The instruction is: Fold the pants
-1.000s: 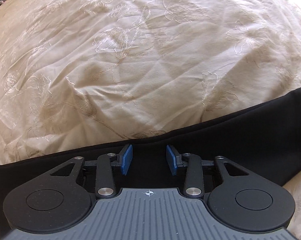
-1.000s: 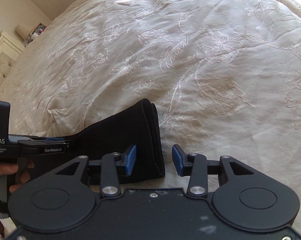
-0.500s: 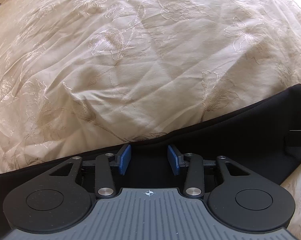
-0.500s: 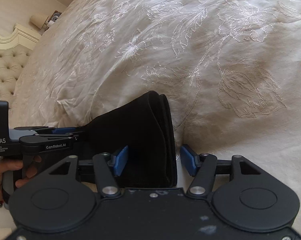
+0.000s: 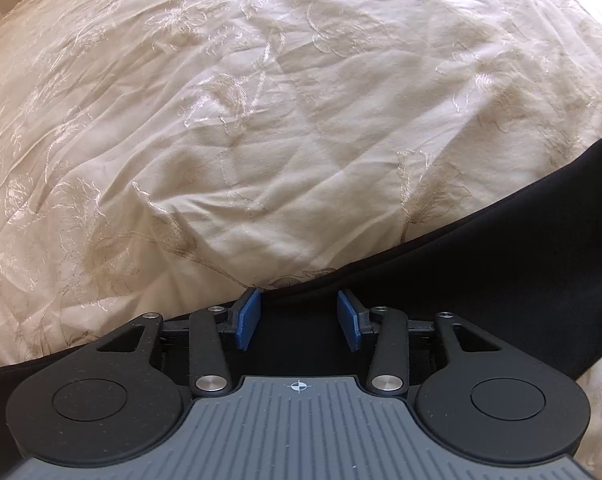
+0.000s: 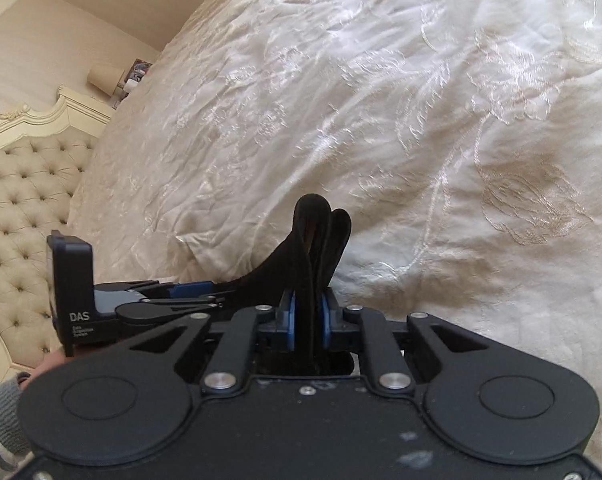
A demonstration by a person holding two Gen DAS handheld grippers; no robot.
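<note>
Black pants point(image 5: 481, 264) lie in a long band across the cream bedspread in the left wrist view. My left gripper point(image 5: 299, 324) is open, its blue pads point(image 5: 247, 320) standing either side of the pants' far edge, fabric beneath them. In the right wrist view my right gripper point(image 6: 308, 320) is shut on the folded end of the pants point(image 6: 321, 236), whose layers stick up between the pads. The left gripper point(image 6: 173, 300) also shows there, to the left along the pants.
The embroidered cream bedspread point(image 5: 261, 120) fills both views. A tufted headboard point(image 6: 25, 200) and a bedside lamp point(image 6: 103, 78) stand at the far left of the right wrist view. A sleeved hand point(image 6: 9, 412) holds the left gripper.
My right gripper has moved left over the pants' end and shut on it, lifting the layers upright. My left gripper has stayed open over the pants' edge, shifting only slightly.
</note>
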